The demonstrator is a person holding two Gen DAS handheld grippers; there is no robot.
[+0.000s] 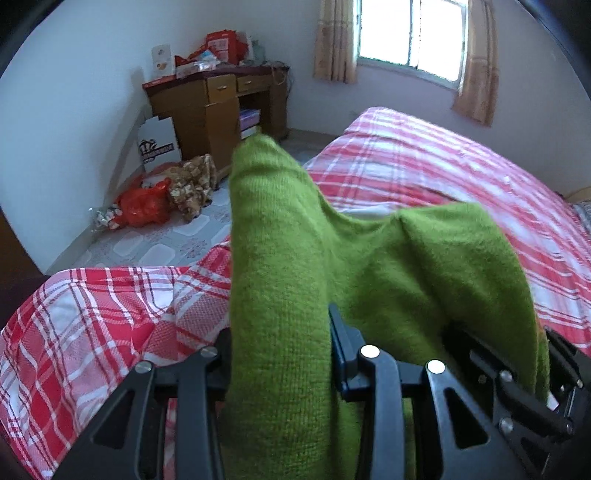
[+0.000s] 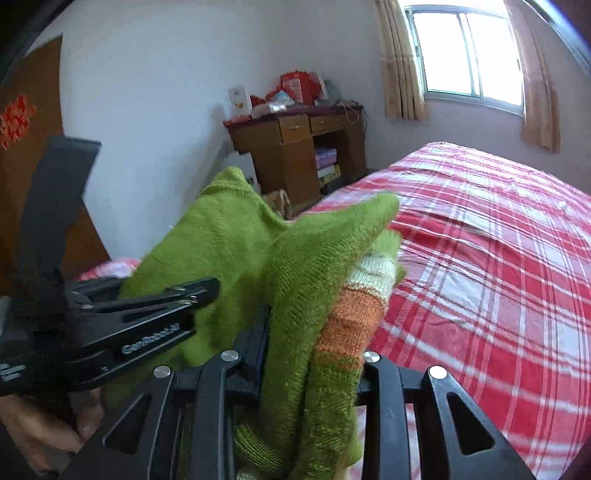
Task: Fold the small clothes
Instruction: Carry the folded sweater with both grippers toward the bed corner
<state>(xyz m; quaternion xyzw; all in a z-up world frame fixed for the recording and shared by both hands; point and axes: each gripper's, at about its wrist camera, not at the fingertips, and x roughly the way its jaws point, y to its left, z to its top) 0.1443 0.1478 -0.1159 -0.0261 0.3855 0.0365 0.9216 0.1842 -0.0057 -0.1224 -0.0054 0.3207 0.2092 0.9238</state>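
Note:
A small green knitted sweater (image 1: 388, 266) with orange and cream stripes (image 2: 354, 306) hangs in the air above the red-and-white checked bed (image 1: 443, 162). My left gripper (image 1: 280, 350) is shut on a thick fold of the green knit, which stands up between its jaws and hides the fingertips. My right gripper (image 2: 310, 354) is shut on another bunched edge of the same sweater (image 2: 295, 266), with green and striped layers pinched together. In the right wrist view the left gripper's black body (image 2: 122, 325) shows at the left, a hand (image 2: 44, 432) below it.
The checked bedspread (image 2: 498, 258) stretches ahead and to the right. A wooden desk (image 1: 218, 107) piled with red packages stands against the far wall. A red bag (image 1: 142, 206) and brown cloth (image 1: 194, 181) lie on the tiled floor. A curtained window (image 1: 410, 33) is behind.

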